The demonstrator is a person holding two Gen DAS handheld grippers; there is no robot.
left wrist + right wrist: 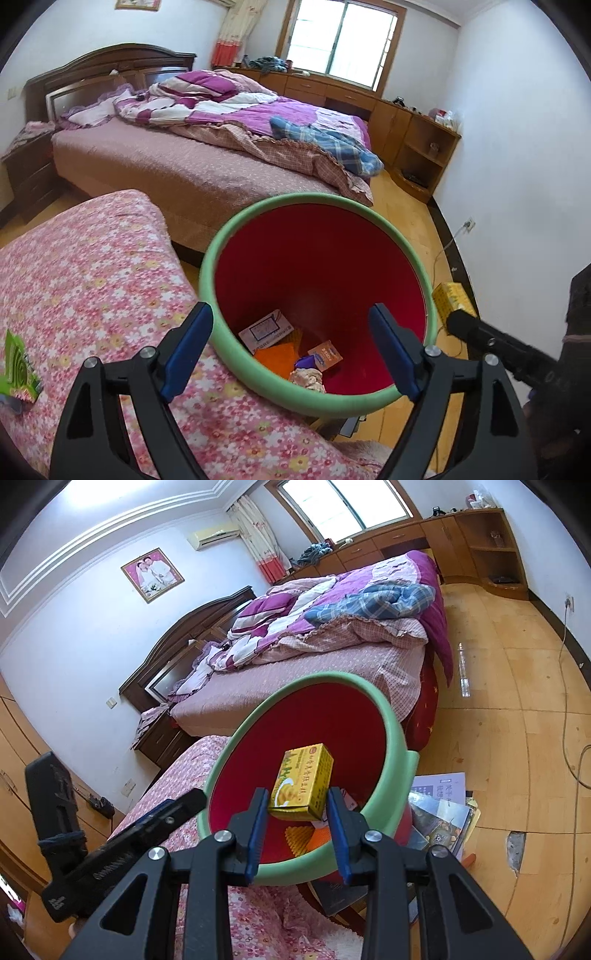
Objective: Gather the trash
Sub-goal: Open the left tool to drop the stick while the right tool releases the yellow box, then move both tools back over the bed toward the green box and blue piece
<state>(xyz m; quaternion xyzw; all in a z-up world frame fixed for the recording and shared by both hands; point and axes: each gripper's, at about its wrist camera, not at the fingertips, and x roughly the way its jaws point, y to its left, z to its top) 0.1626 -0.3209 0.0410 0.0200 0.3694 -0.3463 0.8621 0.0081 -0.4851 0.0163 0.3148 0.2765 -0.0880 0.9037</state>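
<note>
A red bin with a green rim (221, 240) stands beside a pink floral surface (92, 266); it also shows in the right wrist view (395, 731). Several scraps lie at its bottom, among them a small card (266, 328). My right gripper (297, 812) is shut on a yellow box (301, 786) and holds it over the bin's mouth; the box shows past the bin's right rim in the left wrist view (452, 297). My left gripper (291, 350) is open and empty, its fingers either side of the bin's near rim. A green wrapper (18, 365) lies on the floral surface at the left.
A big bed with purple bedding (221, 122) stands behind the bin. Wooden cabinets (406, 125) line the window wall. Booklets (439, 805) lie on the wooden floor by the bin. A cable (565, 701) runs along the floor at the right wall.
</note>
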